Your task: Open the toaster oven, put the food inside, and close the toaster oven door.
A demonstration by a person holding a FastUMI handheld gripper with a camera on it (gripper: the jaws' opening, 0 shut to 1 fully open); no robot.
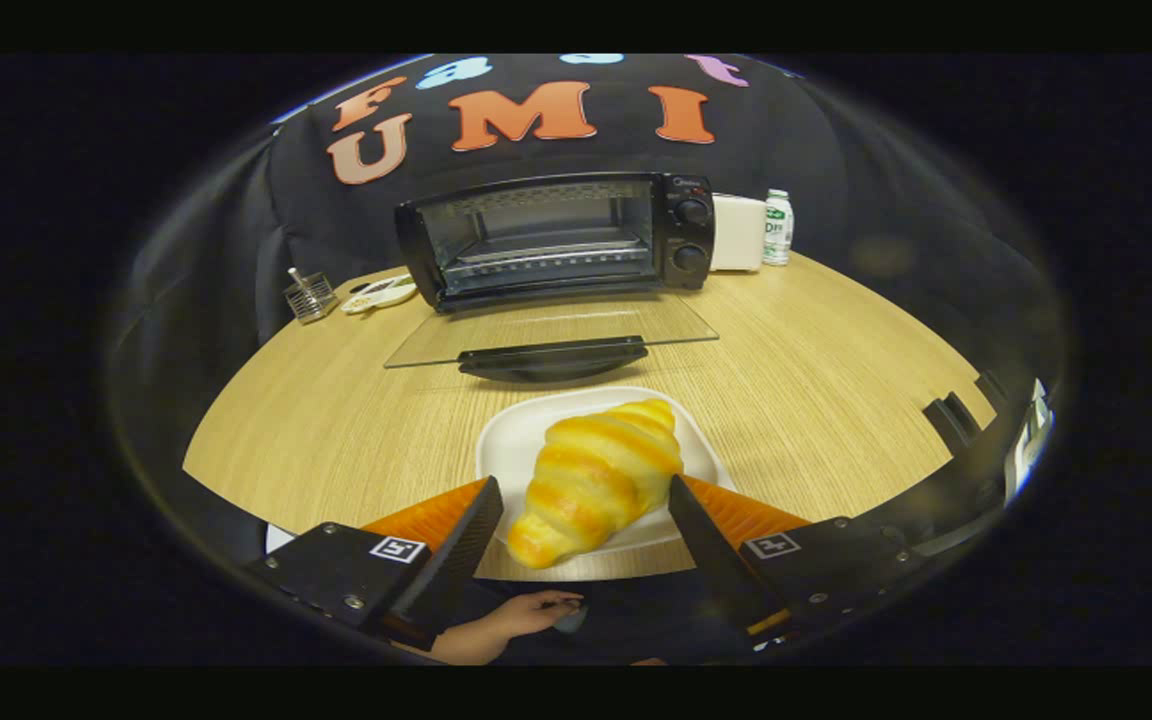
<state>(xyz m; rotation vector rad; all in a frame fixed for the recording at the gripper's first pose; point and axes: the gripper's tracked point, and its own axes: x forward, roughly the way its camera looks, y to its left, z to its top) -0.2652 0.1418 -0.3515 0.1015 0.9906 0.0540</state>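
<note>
Two fingers of the gripper [581, 520] stand spread wide, one on each side of the croissant [596, 480], which lies between them on a white plate [511, 435]; neither finger presses on the pastry, so the tongs hold nothing, though the gaps on both sides look small. A hand [526, 615] shows below the fingers, at the near edge of the wooden table [816, 380]. Beyond the plate stands the toaster oven [556, 235], its glass door [551, 335] already swung down flat toward the plate, the dark handle nearest the food and the wire rack bare inside. By this reading the opening is done and the pick-up of the food is the step in hand. To do it well, the person would best close the fingers across the thick middle of the croissant, not its tapered near end, squeezing gently since it looks soft, then lift it clear of the plate and well above the lowered door before carrying it in over the rack. Counted: one croissant, one plate, one oven with two knobs [692, 234] on its right panel, one white box [738, 232] and one small bottle [778, 228] just right of the oven, one wire holder [310, 295] and one flat white object [379, 293] to its left.
</note>
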